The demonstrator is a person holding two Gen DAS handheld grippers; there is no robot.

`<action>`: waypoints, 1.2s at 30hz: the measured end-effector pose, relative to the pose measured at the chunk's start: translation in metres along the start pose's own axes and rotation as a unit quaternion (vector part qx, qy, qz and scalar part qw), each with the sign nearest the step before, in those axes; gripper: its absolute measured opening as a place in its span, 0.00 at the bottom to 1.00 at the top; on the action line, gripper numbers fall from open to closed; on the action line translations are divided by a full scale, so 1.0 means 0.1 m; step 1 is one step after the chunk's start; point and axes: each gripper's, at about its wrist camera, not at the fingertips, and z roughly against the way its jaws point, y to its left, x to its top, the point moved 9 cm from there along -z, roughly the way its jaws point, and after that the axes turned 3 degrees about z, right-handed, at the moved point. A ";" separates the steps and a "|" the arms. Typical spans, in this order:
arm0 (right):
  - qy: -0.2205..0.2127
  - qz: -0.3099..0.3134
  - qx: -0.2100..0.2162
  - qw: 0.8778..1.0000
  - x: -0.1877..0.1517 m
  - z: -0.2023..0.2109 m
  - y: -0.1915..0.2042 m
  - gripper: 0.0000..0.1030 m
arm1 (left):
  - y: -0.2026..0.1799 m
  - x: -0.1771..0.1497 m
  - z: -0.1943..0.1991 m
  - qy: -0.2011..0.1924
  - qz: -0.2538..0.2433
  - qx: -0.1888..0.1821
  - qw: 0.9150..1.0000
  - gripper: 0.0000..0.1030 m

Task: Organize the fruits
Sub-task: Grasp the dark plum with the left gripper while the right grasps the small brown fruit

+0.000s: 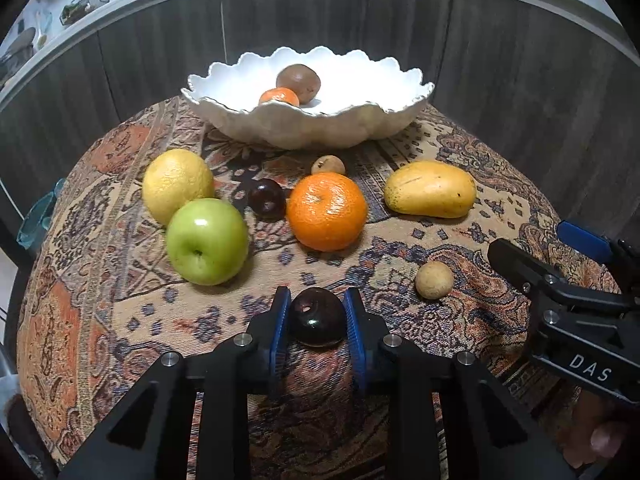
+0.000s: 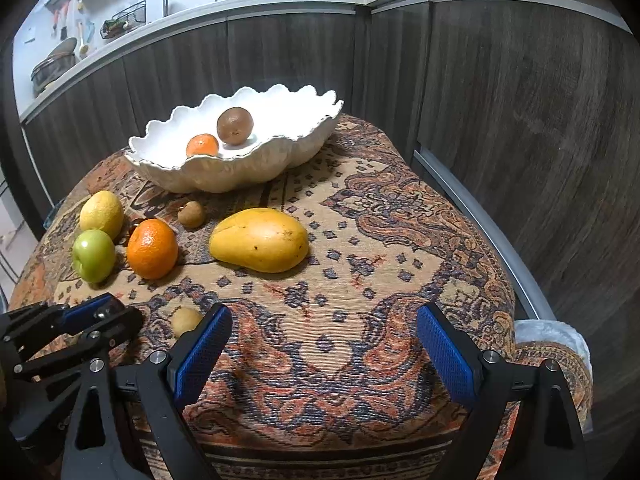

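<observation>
At table's near edge, my left gripper (image 1: 317, 322) is clamped on dark plum (image 1: 316, 316); bowl (image 1: 304, 128) at 12 o'clock. My right gripper (image 2: 324, 356) w/ jaws apart, nothing btwn.

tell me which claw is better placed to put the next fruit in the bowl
Left. The left claw is already shut on the dark plum, with the white bowl straight ahead of it. The right claw stands open over bare cloth, holding nothing, so it would need to pick something first.
</observation>
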 end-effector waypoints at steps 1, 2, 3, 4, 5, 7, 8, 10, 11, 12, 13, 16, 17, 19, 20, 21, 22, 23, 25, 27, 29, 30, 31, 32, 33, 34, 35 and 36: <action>-0.001 0.002 0.002 1.000 0.00 0.00 0.02 0.92 | 0.02 0.01 0.03 -0.003 0.002 0.001 1.000 0.26; -0.002 0.004 0.003 1.000 0.01 0.01 0.04 0.92 | 0.04 0.01 0.05 -0.005 0.003 0.001 1.000 0.26; -0.003 0.006 0.006 1.000 0.01 0.01 0.07 0.92 | 0.07 0.01 0.07 -0.008 0.005 0.002 1.000 0.26; -0.003 0.008 0.008 1.000 0.02 0.01 0.10 0.92 | 0.10 0.01 0.10 -0.010 0.007 0.004 1.000 0.26; -0.004 0.010 0.011 1.000 0.02 0.02 0.13 0.92 | 0.13 0.01 0.13 -0.013 0.010 0.006 1.000 0.26; -0.005 0.015 0.018 1.000 0.03 0.02 0.21 0.92 | 0.19 0.01 0.17 -0.016 0.014 0.010 1.000 0.26; -0.005 0.018 0.020 1.000 0.03 0.01 0.24 0.92 | 0.22 0.01 0.18 -0.017 0.017 0.012 1.000 0.26; -0.002 0.024 0.027 0.999 0.03 -0.01 0.34 0.92 | 0.31 0.00 0.21 -0.020 0.025 0.017 0.999 0.26; 0.000 0.026 0.031 0.999 0.02 -0.03 0.38 0.90 | 0.34 0.00 0.21 -0.021 0.029 0.019 0.999 0.26; 0.002 0.027 0.035 0.999 0.01 -0.04 0.42 0.88 | 0.38 -0.01 0.22 -0.021 0.031 0.021 0.999 0.26; 0.006 0.030 0.039 0.999 0.00 -0.07 0.46 0.87 | 0.42 -0.01 0.22 -0.023 0.035 0.023 0.999 0.26; 0.019 0.036 0.053 0.998 -0.04 -0.14 0.60 0.76 | 0.51 -0.01 0.25 -0.028 0.040 0.031 0.998 0.26; 0.022 0.036 0.058 0.997 -0.06 -0.16 0.64 0.70 | 0.54 0.00 0.25 -0.029 0.042 0.032 0.998 0.26; 0.032 0.037 0.067 0.997 -0.09 -0.22 0.70 0.62 | 0.58 -0.01 0.25 -0.029 0.047 0.030 0.998 0.26; 0.038 0.038 0.069 0.996 -0.10 -0.25 0.74 0.58 | 0.60 -0.01 0.25 -0.029 0.049 0.030 0.998 0.26; 0.036 0.040 0.064 0.996 -0.10 -0.26 0.74 0.55 | 0.61 -0.02 0.25 -0.029 0.050 0.030 0.998 0.26; 0.033 0.045 0.060 0.997 -0.09 -0.26 0.76 0.53 | 0.62 -0.02 0.24 -0.029 0.051 0.029 0.998 0.26; 0.033 0.047 0.060 0.996 -0.09 -0.26 0.77 0.48 | 0.63 -0.02 0.24 -0.029 0.052 0.028 0.998 0.26; 0.030 0.050 0.058 0.997 -0.09 -0.25 0.78 0.36 | 0.64 -0.03 0.25 -0.029 0.053 0.027 0.998 0.26; 0.029 0.056 0.061 0.996 -0.09 -0.24 0.81 0.24 | 0.64 -0.02 0.26 -0.030 0.054 0.025 0.998 0.26; 0.028 0.058 0.061 0.996 -0.09 -0.23 0.82 0.24 | 0.64 -0.01 0.27 -0.032 0.055 0.025 0.998 0.26; 0.027 0.058 0.062 0.996 -0.09 -0.22 0.82 0.24 | 0.64 0.00 0.28 -0.033 0.055 0.025 0.998 0.26; 0.027 0.059 0.064 0.996 -0.09 -0.22 0.81 0.23 | 0.63 0.01 0.28 -0.034 0.055 0.025 0.998 0.26; 0.025 0.058 0.067 0.996 -0.08 -0.21 0.81 0.24 | 0.62 0.02 0.29 -0.034 0.054 0.024 0.998 0.26; 0.022 0.057 0.068 0.996 -0.07 -0.19 0.81 0.23 | 0.62 0.03 0.29 -0.035 0.053 0.024 0.998 0.26; 0.018 0.057 0.070 0.996 -0.06 -0.17 0.81 0.23 | 0.61 0.04 0.30 -0.035 0.053 0.022 0.998 0.26; 0.015 0.057 0.070 0.996 -0.05 -0.16 0.81 0.23 | 0.60 0.04 0.30 -0.035 0.053 0.021 0.998 0.26; 0.012 0.058 0.071 0.996 -0.03 -0.14 0.80 0.23 | 0.60 0.05 0.31 -0.035 0.053 0.020 0.998 0.26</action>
